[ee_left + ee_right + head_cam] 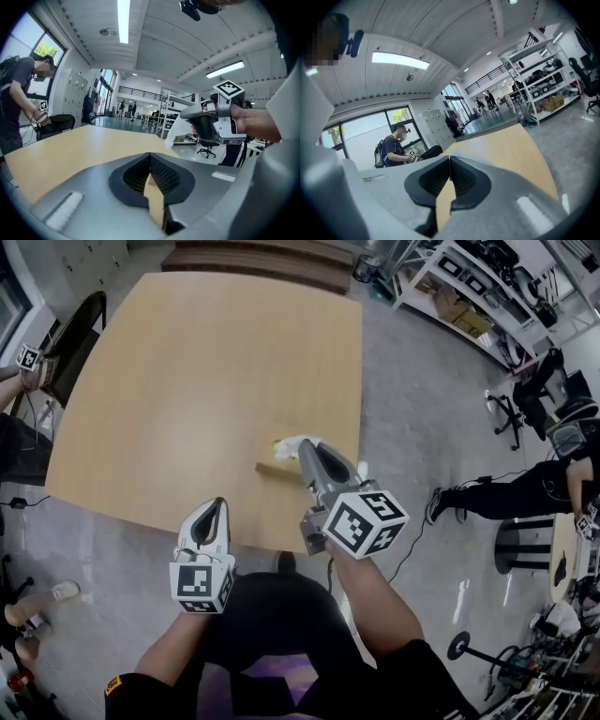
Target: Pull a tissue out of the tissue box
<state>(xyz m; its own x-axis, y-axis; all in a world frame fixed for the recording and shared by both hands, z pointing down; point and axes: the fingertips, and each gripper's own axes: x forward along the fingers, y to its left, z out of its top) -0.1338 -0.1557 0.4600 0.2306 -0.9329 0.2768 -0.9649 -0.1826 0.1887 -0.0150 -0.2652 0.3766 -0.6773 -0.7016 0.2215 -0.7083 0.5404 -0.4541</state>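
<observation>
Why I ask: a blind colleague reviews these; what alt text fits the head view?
The right hand-held gripper, jaws shut, holds a white tissue just above the tissue box on a wooden table. The left hand-held gripper hovers by the table's near edge.

I'm seeing the tissue box sitting on the table, close to the near edge and toward the right corner. My right gripper is hanging just above it, the tissue pinched in its jaws. My left gripper is hovering to the left, over the near edge. A chair is standing at the left edge.
</observation>
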